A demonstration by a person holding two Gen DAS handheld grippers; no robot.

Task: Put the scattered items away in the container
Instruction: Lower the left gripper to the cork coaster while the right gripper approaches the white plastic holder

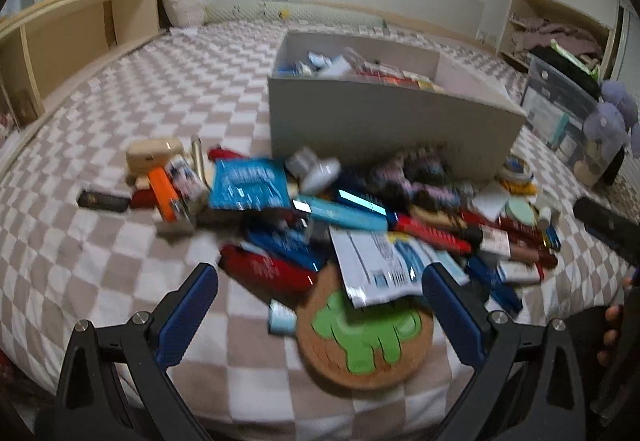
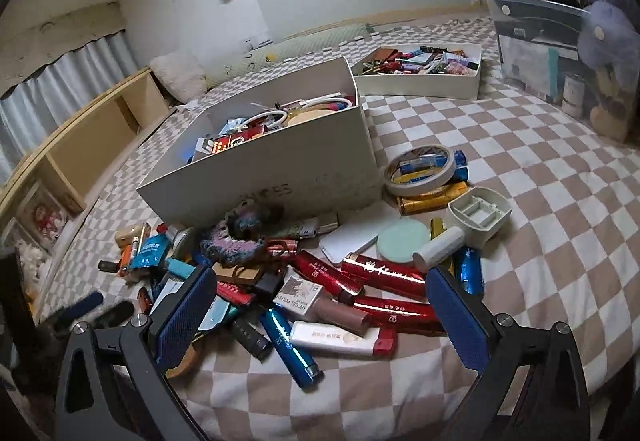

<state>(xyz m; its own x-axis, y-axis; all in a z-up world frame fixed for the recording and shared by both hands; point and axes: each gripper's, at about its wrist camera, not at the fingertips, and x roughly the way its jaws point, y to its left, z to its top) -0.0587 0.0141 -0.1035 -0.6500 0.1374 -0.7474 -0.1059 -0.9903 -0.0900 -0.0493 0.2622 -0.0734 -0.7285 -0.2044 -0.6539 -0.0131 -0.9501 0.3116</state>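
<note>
A pile of small items lies on the checkered bed in front of a grey-white box (image 1: pixel 384 113) (image 2: pixel 280 165) that holds several items. My left gripper (image 1: pixel 320 301) is open and empty, low over a round cork coaster with a green shape (image 1: pixel 366 337) and a white printed packet (image 1: pixel 376 261); a red tube (image 1: pixel 264 269) lies just beyond. My right gripper (image 2: pixel 320 307) is open and empty over red tubes (image 2: pixel 384 275), a blue tube (image 2: pixel 288 345) and a white lighter (image 2: pixel 340 337). The left view is motion-blurred.
A shallow white tray (image 2: pixel 420 81) with several items sits behind the box. A tape roll (image 2: pixel 420 169) and a white pill case (image 2: pixel 478 217) lie at the right. A clear storage bin (image 2: pixel 536 41) and plush toy (image 2: pixel 608 25) stand far right. Wooden shelving (image 1: pixel 72 37) runs along the left.
</note>
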